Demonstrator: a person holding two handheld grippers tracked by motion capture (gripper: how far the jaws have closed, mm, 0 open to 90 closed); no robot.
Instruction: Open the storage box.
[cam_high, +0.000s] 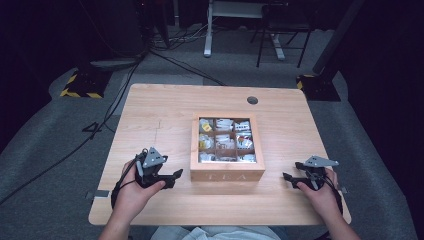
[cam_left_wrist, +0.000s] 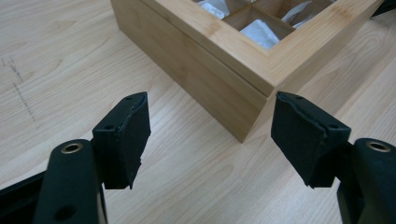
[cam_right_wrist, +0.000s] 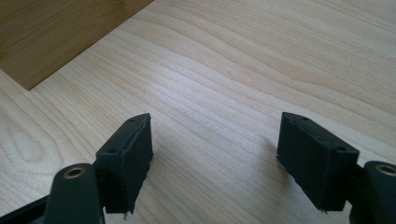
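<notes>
From above, the square light-wood tea box with its nine packet-filled compartments sits mid-table. My left tongs hover just left of the box's near left corner, and my right tongs rest well right of the box. Along my left tongs, the jaws stand wide and empty, the box corner just beyond. My right tongs gape empty over bare table, the box wall far left.

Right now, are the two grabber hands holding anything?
Left gripper: open, holding nothing, near the tea box.
Right gripper: open, holding nothing.
</notes>
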